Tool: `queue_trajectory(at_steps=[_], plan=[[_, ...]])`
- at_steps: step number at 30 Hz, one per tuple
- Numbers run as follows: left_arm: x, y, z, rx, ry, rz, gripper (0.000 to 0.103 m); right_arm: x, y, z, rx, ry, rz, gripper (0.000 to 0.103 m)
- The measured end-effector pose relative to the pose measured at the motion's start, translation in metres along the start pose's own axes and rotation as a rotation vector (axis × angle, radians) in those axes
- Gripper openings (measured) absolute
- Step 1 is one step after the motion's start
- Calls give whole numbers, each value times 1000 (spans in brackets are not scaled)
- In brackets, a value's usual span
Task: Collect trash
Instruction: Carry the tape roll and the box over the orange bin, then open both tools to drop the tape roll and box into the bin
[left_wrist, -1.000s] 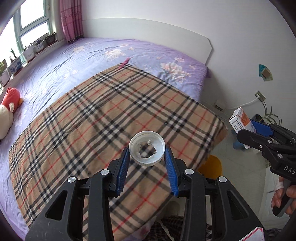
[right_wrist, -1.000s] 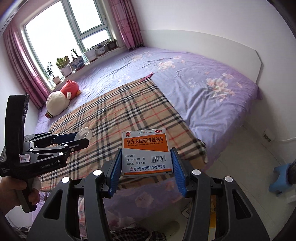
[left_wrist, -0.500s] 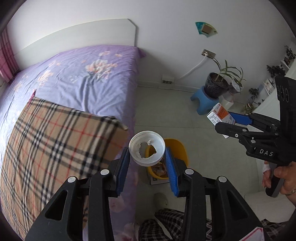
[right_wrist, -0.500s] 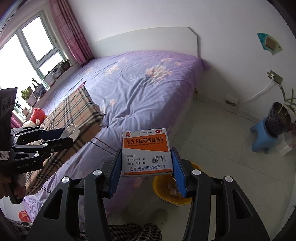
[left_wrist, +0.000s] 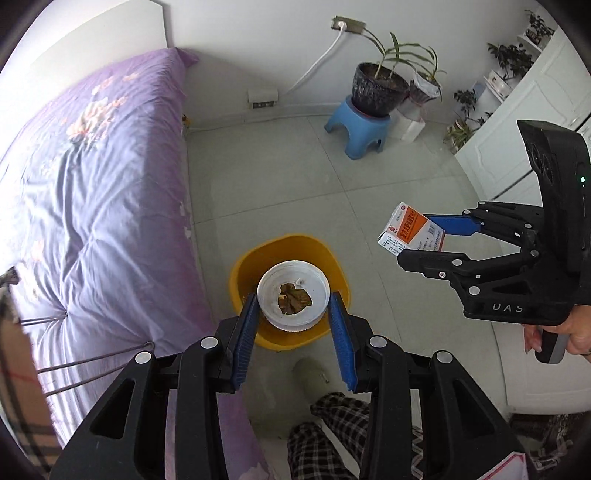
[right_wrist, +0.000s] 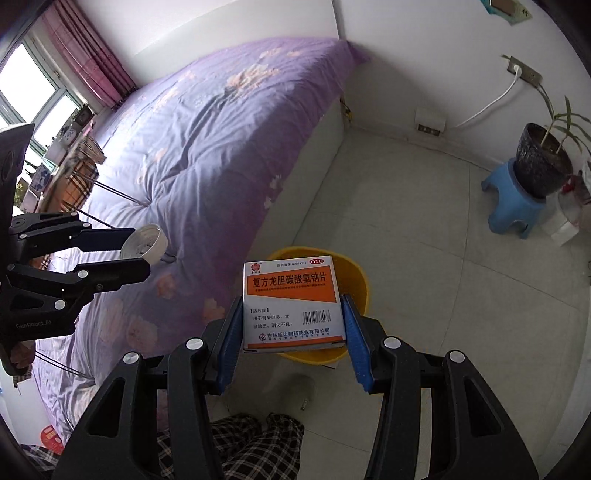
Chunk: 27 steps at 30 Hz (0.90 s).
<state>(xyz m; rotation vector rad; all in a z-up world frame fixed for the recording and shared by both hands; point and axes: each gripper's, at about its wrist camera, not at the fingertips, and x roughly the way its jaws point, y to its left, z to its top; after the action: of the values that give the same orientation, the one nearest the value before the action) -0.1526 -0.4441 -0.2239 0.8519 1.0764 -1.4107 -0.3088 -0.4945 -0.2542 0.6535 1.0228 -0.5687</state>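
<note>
My left gripper (left_wrist: 293, 301) is shut on a white plastic lid (left_wrist: 273, 295) with a torn hole in its middle, held above a yellow trash bin (left_wrist: 243, 269) on the floor. Through the hole I see trash in the bin. My right gripper (right_wrist: 293, 314) is shut on an orange and white medicine box (right_wrist: 291, 306), also above the yellow bin (right_wrist: 356, 284). In the left wrist view the right gripper (left_wrist: 421, 240) holds the box (left_wrist: 410, 229) to the right of the bin. In the right wrist view the left gripper (right_wrist: 142, 249) holds the lid (right_wrist: 146, 242) over the bed's edge.
A bed with a purple floral cover (left_wrist: 92, 192) lies left of the bin. A blue stool (left_wrist: 356, 129) with a potted plant (left_wrist: 380, 86) stands by the far wall. White cupboards (left_wrist: 517, 122) are at the right. My checked trouser legs (left_wrist: 325, 435) are below.
Both grippers swung right, away from the plaid blanket on the bed, and tilted down over the yellow bin. Lid and box stayed gripped.
</note>
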Motion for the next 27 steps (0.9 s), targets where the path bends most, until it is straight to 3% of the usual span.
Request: queue_trajectory(at_steps=[12,27], plan=[[141,27,-4,56,199,29,38,129,-38,-16,23,168,11,52],[225,28,-10,21,292,41,39,219,-65,-38,79,257,14,53]])
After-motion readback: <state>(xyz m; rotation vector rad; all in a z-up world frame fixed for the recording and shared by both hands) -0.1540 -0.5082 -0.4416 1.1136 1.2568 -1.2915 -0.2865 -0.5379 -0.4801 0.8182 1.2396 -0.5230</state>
